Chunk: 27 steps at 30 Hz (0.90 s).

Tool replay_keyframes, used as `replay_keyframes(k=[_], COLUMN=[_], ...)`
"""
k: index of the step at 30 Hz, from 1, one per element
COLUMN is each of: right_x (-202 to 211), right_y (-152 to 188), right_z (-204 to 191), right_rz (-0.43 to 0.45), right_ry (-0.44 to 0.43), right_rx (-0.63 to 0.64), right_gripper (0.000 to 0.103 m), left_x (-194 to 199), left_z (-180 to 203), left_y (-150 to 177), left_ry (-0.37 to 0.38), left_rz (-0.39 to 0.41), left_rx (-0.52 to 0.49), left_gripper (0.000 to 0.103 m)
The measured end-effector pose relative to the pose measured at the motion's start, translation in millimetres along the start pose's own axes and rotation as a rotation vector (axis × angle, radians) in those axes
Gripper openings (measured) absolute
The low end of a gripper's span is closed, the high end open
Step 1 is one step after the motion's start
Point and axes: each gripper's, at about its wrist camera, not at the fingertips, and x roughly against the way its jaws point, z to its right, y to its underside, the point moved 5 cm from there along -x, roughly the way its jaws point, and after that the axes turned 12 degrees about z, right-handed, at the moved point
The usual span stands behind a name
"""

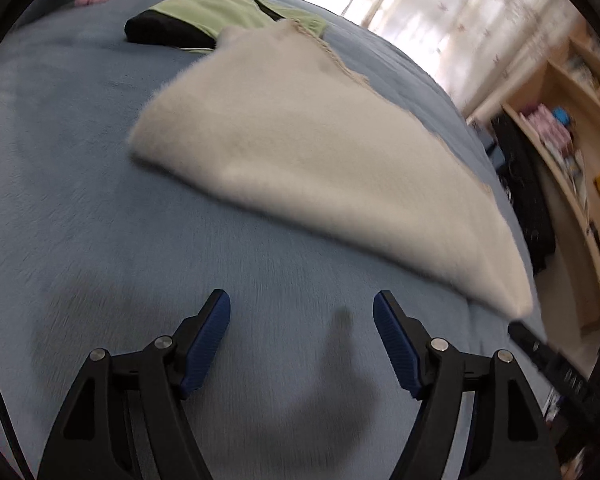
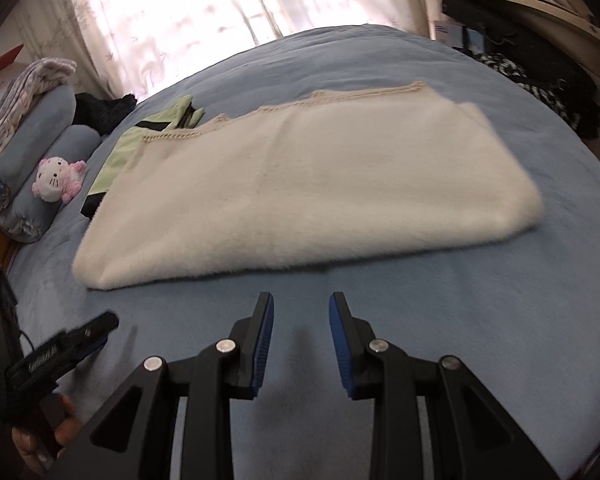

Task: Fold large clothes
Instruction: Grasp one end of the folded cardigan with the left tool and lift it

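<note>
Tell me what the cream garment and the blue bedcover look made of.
Cream garment: looks like fluffy plush or faux-fur knit, matte, with fuzzy edges and a crochet-like trim along its far edge. Blue bedcover: seems a short-pile fleece or velvet, soft matte, with faint brushed streaks. Blur leaves both uncertain.

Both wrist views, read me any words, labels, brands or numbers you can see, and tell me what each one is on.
No text can be read in either view.
Left gripper: pale lettering on its side, too blurred to read.
Right gripper's body: small pale marks, too blurred to read.
Boxes on the shelf: printing too small and blurred to read.
Blanket, green garment, plush cat: no text visible.
</note>
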Motion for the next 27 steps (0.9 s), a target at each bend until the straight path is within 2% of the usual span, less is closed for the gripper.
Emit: replay_keyframes(k=[3, 7, 13, 16, 17, 18, 21, 23, 27], right_x=[-18.2, -44.8, -83.6, -94.3, -96.8, -97.8, -103.1, -113.8, -121.5], right_y=[-9.9, -32.8, -56.4, -63.4, -66.6, -68.6, -75.3, -70.8, -57.2], right_z=[-13.3, -29.7, -45.4, -49.9, -51.1, -52.1, -52.7, -50.9, -49.9], right_rz=[0.020, 0.061, 0.066, 0.061, 0.063, 0.068, 0.083, 0.049, 0.035], right_ry=[-0.008, -0.020, -0.027, -0.026, -0.023, -0.021, 0.006, 0.033, 0.034], right_rx=[0.033, 0.054, 0.067, 0.068, 0.073, 0.076, 0.097, 0.123, 0.184], right_gripper=[0.028, 0.028, 0.028, 0.028, 0.028, 0.028, 0.028, 0.028, 0.028], left_x=[-20.7, -59.5, -86.9, -88.2, -84.7, -78.0, -54.9, -41.9, -13.7], left_z=[-5.0, -15.9, -12.3, -6.4, -2.6, 3.2, 18.2, 33.6, 81.5], left_y=[-22.6, -53.1, -87.3, -96.9, -99.2, -101.5, -106.2, -110.6, -115.8], left_ry=[0.027, 0.008, -0.014, -0.034, -0.049, -0.058, -0.037, -0.041, -0.039], left_rz=[0.046, 0.075, 0.135, 0.171, 0.195, 0.231, 0.298, 0.332, 0.413], left_rx=[0.056, 0.130, 0.139, 0.115, 0.086, 0.041, -0.007, -0.032, -0.156], left_gripper=[0.072, 0.072, 0.071, 0.051, 0.035, 0.025, 0.021, 0.021, 0.020])
